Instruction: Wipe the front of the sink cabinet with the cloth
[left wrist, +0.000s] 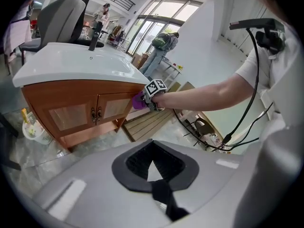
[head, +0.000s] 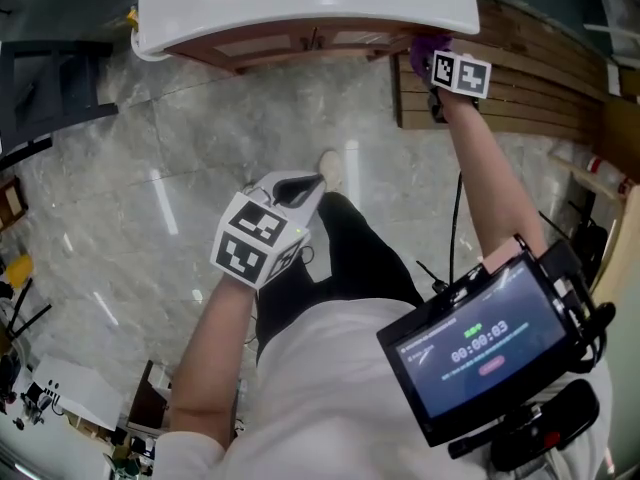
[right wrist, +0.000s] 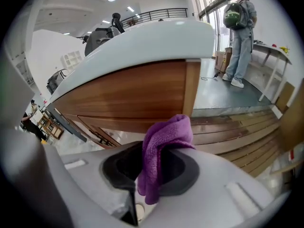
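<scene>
Grey marble floor [head: 150, 168]; right claw [right wrist: 154, 175] pinches purple terry cloth [right wrist: 166, 137] by wooden sink cabinet [right wrist: 128, 91], wiping seemingly barely begun; left claw [left wrist: 152, 175] pressed together, empty.

Three cameras: one on my head, one on each tool.

The head camera looks steeply down, past my arms, to the floor [head: 150, 168] and the white sink top [head: 300, 8]. The camera on my left tool [head: 290, 203] is well back and faces the front of the sink cabinet [left wrist: 80, 108]; it also sees my right tool [left wrist: 145, 99]. The camera on my right tool is very near the cabinet's corner and looks up along the wood. All three views share the sink top and the cabinet.
</scene>
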### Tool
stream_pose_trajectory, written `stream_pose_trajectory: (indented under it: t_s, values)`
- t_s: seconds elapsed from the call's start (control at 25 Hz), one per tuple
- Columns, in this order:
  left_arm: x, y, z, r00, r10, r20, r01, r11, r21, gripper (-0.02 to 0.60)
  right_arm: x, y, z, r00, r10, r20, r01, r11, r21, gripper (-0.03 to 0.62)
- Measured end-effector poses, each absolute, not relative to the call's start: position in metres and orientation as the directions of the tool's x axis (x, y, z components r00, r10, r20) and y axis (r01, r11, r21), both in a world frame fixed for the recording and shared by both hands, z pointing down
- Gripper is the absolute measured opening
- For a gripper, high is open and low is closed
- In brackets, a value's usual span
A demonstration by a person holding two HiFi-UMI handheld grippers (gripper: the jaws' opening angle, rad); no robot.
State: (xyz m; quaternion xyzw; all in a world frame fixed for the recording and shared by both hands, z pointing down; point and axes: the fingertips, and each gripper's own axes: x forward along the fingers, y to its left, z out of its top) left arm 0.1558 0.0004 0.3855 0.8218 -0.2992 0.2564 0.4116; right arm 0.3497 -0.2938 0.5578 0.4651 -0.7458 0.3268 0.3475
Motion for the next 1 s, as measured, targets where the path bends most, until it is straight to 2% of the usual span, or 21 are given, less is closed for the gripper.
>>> stream_pose_trajectory:
  t_s: [0.6, 1.0]
  values:
    - [0.106, 0.016, 0.380, 0.665, -0.299, 0.684, -0.723, -0.488, 0.490, 0.005, 0.261, -0.278, 0.558, -0.358, -0.436, 0.826, -0.886, 0.437, -0.153, 0.072]
    - [0.058, 0.051, 0.375, 0.666, -0.283, 0.690, -0.721, -0.482, 0.498, 0.005, 0.171, -0.253, 0.555, -0.401, -0.408, 0.820, -0.848, 0.504, -0.164, 0.072]
